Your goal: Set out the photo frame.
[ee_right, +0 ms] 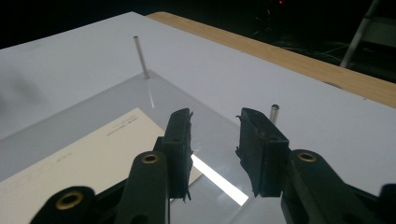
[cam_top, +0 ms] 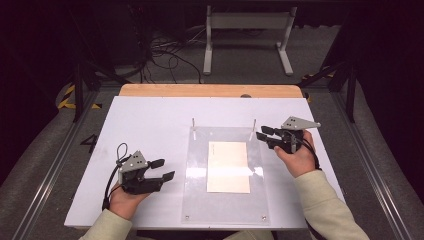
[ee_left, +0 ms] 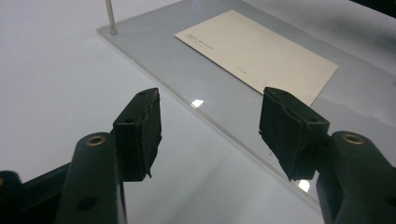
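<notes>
One card (cam_top: 228, 166) lies flat in the middle of one clear plate (cam_top: 197, 200), two thin pins (cam_top: 193, 123) standing at the plate's far corners on the white board (cam_top: 140, 125). Left gripper (cam_top: 162, 169) hovers off the plate's left edge, jaws spread and empty. Right gripper (cam_top: 263, 133) sits over the far right corner beside a pin, jaws parted, nothing held; bare board lies either side.

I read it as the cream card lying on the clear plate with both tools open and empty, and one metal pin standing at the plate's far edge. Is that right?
Not quite: two metal pins stand at the far edge, one at each far corner of the clear plate, as the high view shows. The rest holds: the cream card lies on the plate, and the left tool and right tool are open and empty.
</notes>
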